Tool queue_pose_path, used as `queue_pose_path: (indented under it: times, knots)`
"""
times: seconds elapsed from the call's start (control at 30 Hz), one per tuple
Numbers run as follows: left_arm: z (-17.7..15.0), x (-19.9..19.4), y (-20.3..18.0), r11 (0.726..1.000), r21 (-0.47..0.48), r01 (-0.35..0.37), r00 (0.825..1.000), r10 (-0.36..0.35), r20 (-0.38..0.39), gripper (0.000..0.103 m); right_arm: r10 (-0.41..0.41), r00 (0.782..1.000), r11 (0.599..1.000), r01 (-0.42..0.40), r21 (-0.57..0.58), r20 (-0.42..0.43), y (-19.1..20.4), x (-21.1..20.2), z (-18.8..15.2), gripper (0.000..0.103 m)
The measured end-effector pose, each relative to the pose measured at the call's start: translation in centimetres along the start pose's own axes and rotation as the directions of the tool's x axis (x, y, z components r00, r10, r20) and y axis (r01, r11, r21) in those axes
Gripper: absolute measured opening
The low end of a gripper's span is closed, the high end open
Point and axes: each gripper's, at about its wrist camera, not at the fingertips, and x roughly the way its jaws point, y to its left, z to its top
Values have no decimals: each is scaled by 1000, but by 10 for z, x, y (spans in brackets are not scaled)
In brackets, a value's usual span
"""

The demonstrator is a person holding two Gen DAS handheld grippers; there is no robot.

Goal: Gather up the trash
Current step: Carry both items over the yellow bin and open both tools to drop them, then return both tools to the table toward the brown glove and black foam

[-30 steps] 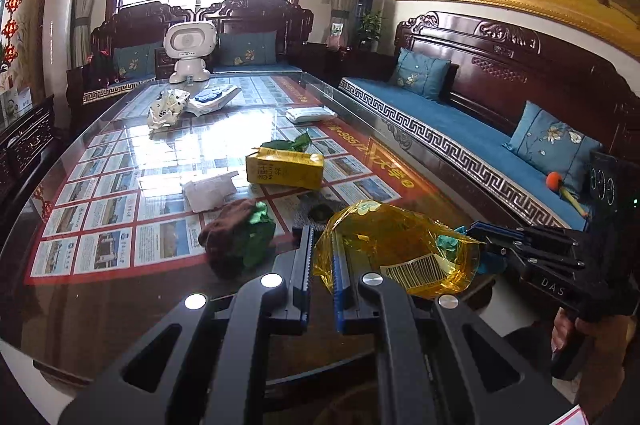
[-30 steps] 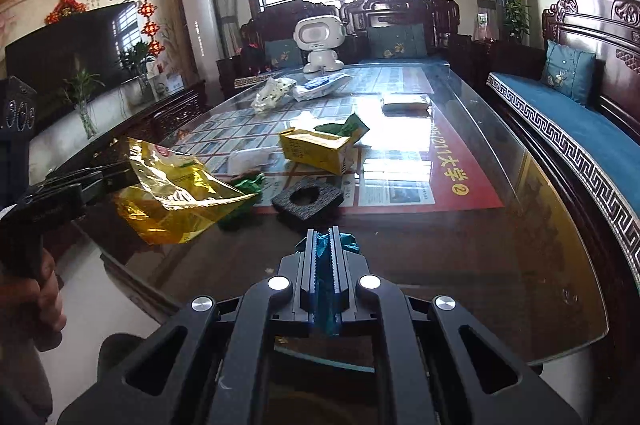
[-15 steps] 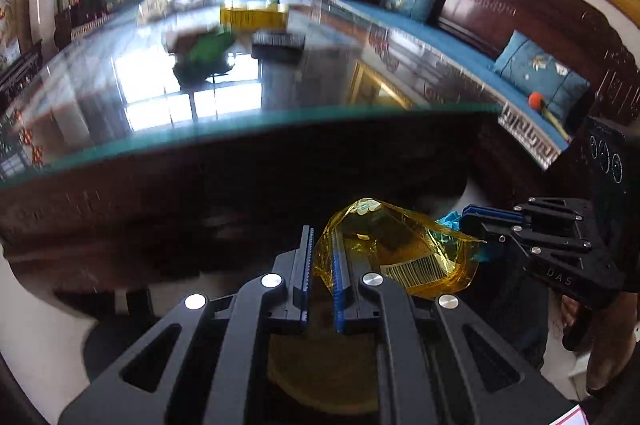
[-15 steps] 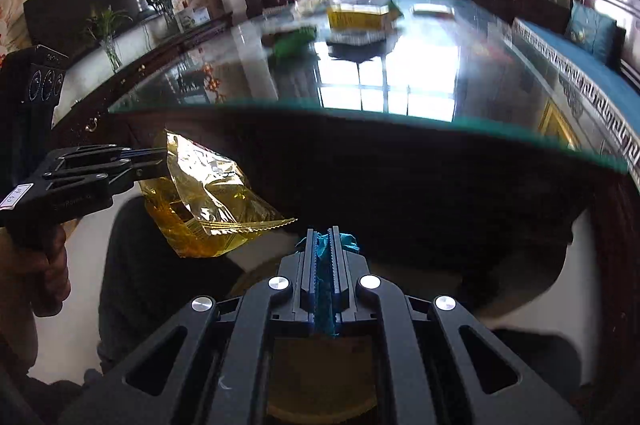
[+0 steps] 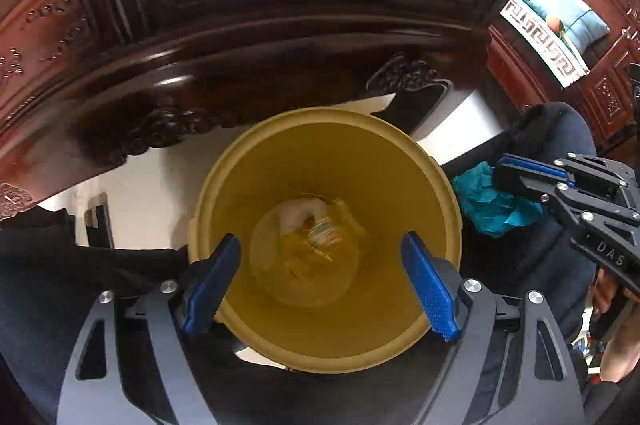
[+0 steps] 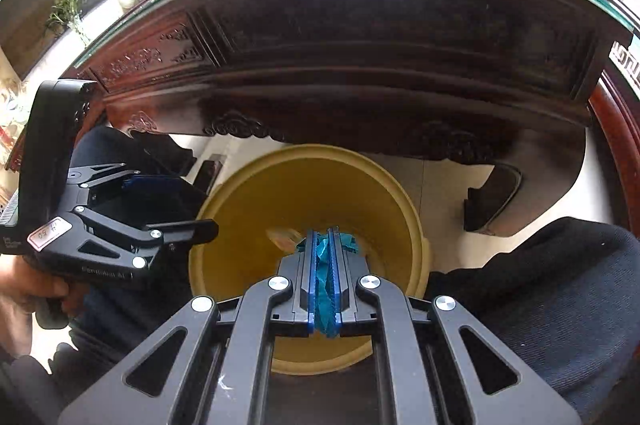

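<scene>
**Inspector A:** Position of left gripper [image 5: 320, 285]: directly above the yellow bin [image 5: 448, 193], jaws spread wide and empty. That placement suits a drop; a yellow wrapper [image 5: 316, 249] and a white scrap [image 5: 298, 215] lie on the bin's bottom, below the jaws.

**Inspector B:** And to the right?

**Inspector A:** The right gripper [image 6: 325, 249] is clamped on a crumpled teal wrapper [image 6: 325, 277], pinched between the blue pads [image 6: 307, 277]. In its own view it aims into the bin's mouth; the left view shows the wrapper just outside the rim. Likely next: centre it over the opening, then release.

**Inspector B:** Surroundings?

**Inspector A:** The bin stands on pale floor beside the carved wooden table [image 6: 360, 65].
</scene>
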Motion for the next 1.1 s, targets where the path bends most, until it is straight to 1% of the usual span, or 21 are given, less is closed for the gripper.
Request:
queue_pose_path:
  times: [0.03, 0.17, 0.27, 0.4, 0.47, 0.5, 0.53, 0.57, 0.77, 0.93, 1.03, 1.1]
  knots:
    - [0, 2, 0, 1000, 3, -4, 1000, 4, -4, 82, 0, 1000, 1000, 0, -2, -6, 0, 3, 0, 6]
    - [1, 5, -1, 998, 29, -56, 998, 57, -10, 84, 10, 1000, 1000, -10, -13, -19, 1, 12, -1, 6]
    - [2, 2, 4, 998, 10, -66, 998, 66, -8, 85, 13, 1000, 1000, -13, -25, -21, 3, 17, 1, 6]
    - [2, -7, 14, 994, -7, -111, 994, 111, 11, 86, 34, 999, 998, -35, -47, -23, 9, 19, 4, 7]
    - [3, -11, 18, 992, -17, -121, 992, 122, 20, 87, 42, 999, 997, -44, -61, -23, 13, 19, 5, 14]
    - [3, -13, 20, 992, -22, -123, 992, 123, 24, 87, 40, 999, 997, -41, -69, -21, 15, 18, 6, 30]
    - [3, -14, 22, 992, -26, -127, 991, 128, 28, 87, 28, 1000, 997, -29, -75, -7, 17, 17, 6, 49]
    - [4, -16, 23, 991, -27, -131, 991, 132, 32, 88, 21, 1000, 997, -21, -76, 7, 18, 15, 6, 55]
    - [5, -20, 28, 989, -40, -143, 988, 145, 45, 88, 36, 999, 998, -34, -52, 30, 12, 7, 10, 55]
    - [8, -25, 27, 990, -47, -135, 988, 138, 69, 88, 41, 998, 998, -39, -42, 43, 10, 3, 13, 55]
    - [16, -37, 29, 990, -66, -127, 984, 134, 118, 88, 53, 996, 998, -50, -50, 69, 12, -1, 18, 55]
    - [26, -50, 31, 989, -83, -119, 977, 131, 168, 88, 67, 993, 996, -62, -61, 93, 15, -4, 25, 56]
